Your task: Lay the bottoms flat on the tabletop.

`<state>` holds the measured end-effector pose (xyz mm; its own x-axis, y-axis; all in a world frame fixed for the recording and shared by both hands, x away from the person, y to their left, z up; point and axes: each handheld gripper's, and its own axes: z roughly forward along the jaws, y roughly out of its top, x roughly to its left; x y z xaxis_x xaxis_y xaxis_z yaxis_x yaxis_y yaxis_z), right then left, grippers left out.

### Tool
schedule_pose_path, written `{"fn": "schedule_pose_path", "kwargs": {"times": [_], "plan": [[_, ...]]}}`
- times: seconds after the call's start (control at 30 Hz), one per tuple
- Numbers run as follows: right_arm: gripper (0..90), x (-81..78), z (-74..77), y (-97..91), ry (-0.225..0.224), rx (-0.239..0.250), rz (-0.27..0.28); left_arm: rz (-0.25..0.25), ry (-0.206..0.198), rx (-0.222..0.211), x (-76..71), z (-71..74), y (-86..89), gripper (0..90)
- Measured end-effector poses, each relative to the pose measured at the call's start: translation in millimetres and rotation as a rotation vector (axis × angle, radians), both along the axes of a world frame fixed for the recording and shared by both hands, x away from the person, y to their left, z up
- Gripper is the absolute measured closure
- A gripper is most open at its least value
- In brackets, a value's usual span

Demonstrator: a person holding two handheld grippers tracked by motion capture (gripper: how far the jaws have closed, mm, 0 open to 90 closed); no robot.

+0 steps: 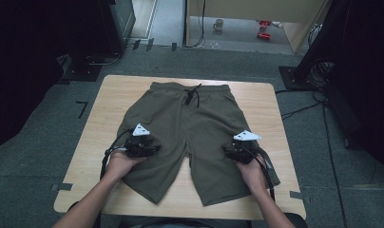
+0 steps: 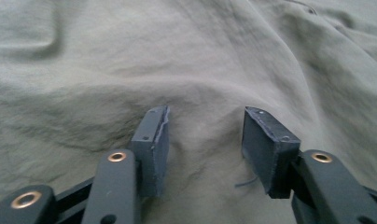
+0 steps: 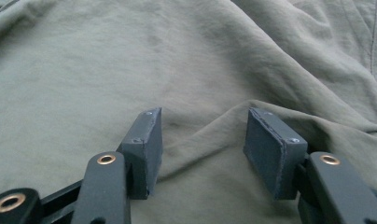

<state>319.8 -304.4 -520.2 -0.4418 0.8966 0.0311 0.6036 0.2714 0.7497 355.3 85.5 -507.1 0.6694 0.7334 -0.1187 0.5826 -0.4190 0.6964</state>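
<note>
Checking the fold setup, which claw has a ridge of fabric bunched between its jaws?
The right claw: a raised fold of the shorts sits in its gap, while the left claw straddles smoother cloth.

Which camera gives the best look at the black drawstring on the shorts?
The high view. There the drawstring hangs from the middle of the waistband at the far end of the olive shorts, spread flat on the table. The left and right gripper views show wrinkled olive fabric between open jaws, not the cord.
</note>
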Motion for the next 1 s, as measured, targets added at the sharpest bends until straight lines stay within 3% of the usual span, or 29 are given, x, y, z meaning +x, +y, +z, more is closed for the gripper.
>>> {"fn": "schedule_pose_path", "kwargs": {"times": [0.23,0.67,0.7,0.83,0.9,1.0], "plan": [[46.0,9.7,-1.9,-3.7,-0.016,0.009,-0.006,0.034,-0.035,-0.005,9.5,-2.9,-9.6,58.9],[46.8,56.9,-1.8,-10.0,-0.018,0.009,-0.036,0.035,-0.023,-0.018,56.1,-2.8,-28.5,60.0],[46.5,59.8,-1.7,-10.0,-0.017,0.009,-0.043,0.036,-0.015,-0.024,57.8,-2.5,-29.1,56.5],[45.0,58.0,0.0,-9.6,-0.002,0.000,-0.043,0.022,0.013,-0.019,56.2,2.3,-27.8,50.2],[44.4,55.4,5.1,-10.3,0.010,-0.013,-0.041,0.016,-0.001,-0.036,50.0,9.4,-23.7,49.0],[44.0,45.8,24.8,-7.7,-0.036,0.010,-0.032,0.004,-0.025,-0.030,38.7,24.3,-15.9,45.9]]}}
